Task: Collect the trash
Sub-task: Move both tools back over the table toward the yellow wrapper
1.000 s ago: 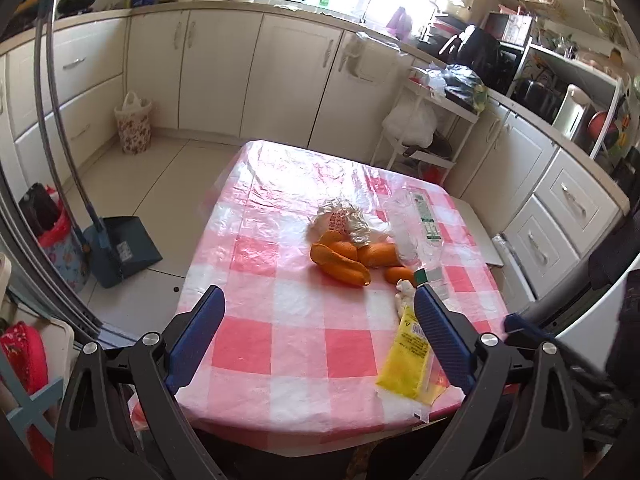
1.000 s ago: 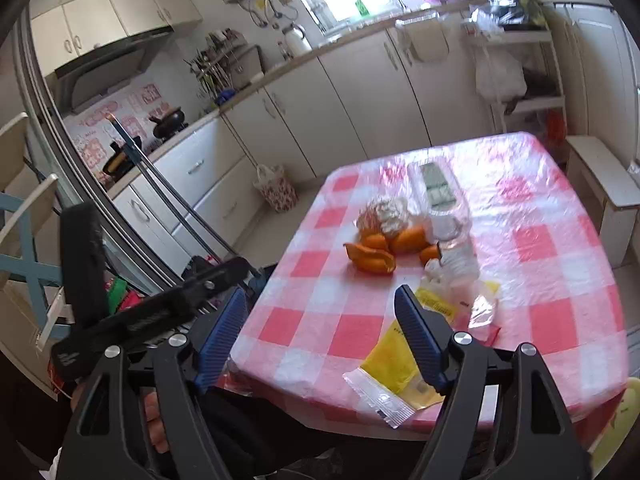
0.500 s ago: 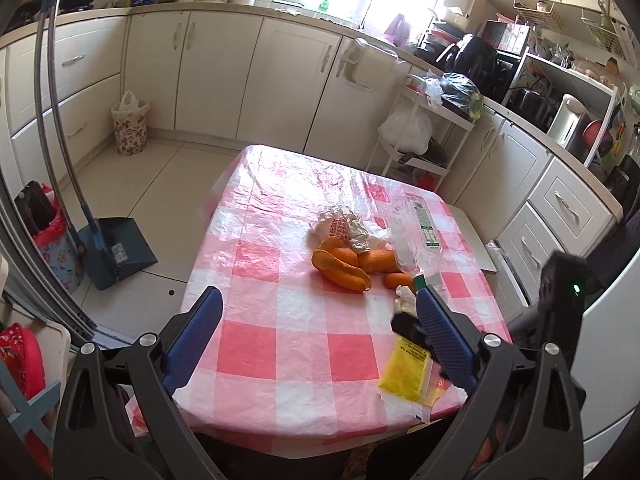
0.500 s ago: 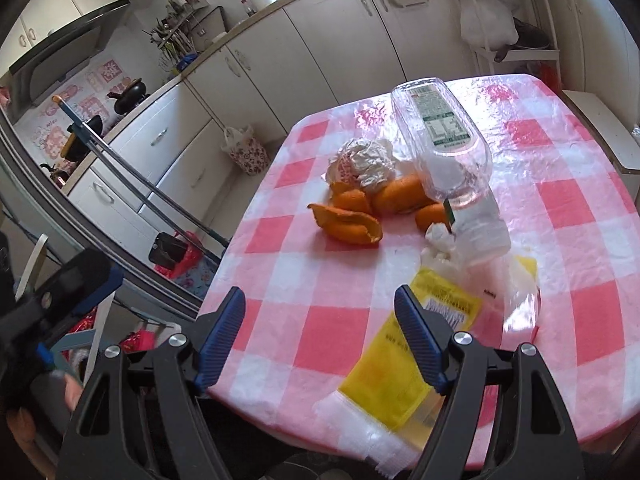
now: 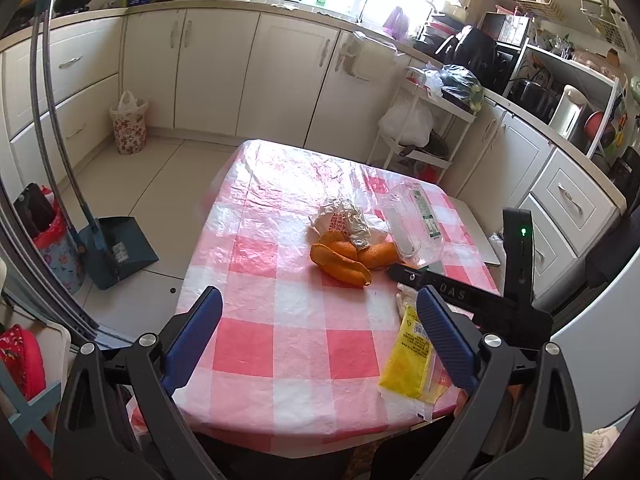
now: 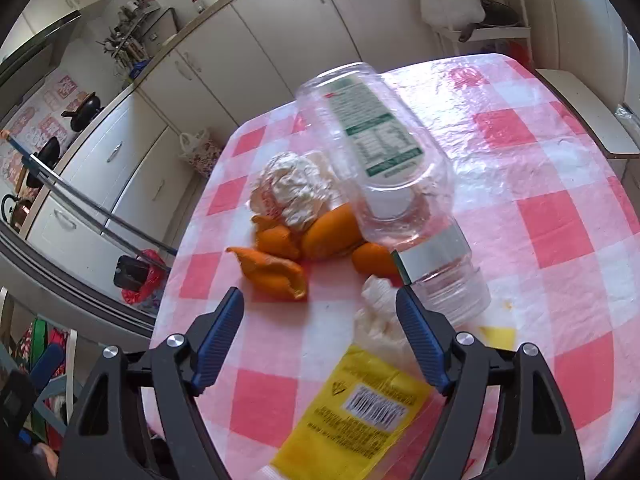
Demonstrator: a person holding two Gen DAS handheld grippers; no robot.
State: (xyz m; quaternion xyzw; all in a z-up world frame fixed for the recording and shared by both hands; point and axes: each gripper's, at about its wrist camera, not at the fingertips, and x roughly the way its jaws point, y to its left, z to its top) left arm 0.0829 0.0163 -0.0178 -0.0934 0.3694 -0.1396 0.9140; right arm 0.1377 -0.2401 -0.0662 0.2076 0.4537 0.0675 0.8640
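Trash lies on the pink checked table (image 5: 280,320): orange peels (image 5: 340,260) (image 6: 276,270), a crumpled paper wrapper (image 5: 344,220) (image 6: 292,192), a clear plastic bottle (image 5: 412,224) (image 6: 384,160) on its side, a white tissue (image 6: 376,308) and a yellow packet (image 5: 408,364) (image 6: 360,412). My left gripper (image 5: 316,340) is open and empty over the near table edge. My right gripper (image 6: 320,336) is open and empty, low over the table, with the tissue by its right finger; it shows as a black body in the left wrist view (image 5: 472,300).
A blue dustpan (image 5: 116,248) with a long-handled broom stands on the floor left of the table. A floral bin (image 5: 128,124) sits by the white cabinets. A wire rack (image 5: 424,136) with bags stands behind the table. A red bag (image 6: 140,276) lies on the floor.
My right gripper has moved forward and down toward the peels and bottle. It now reaches into the left wrist view. The left gripper has barely moved.
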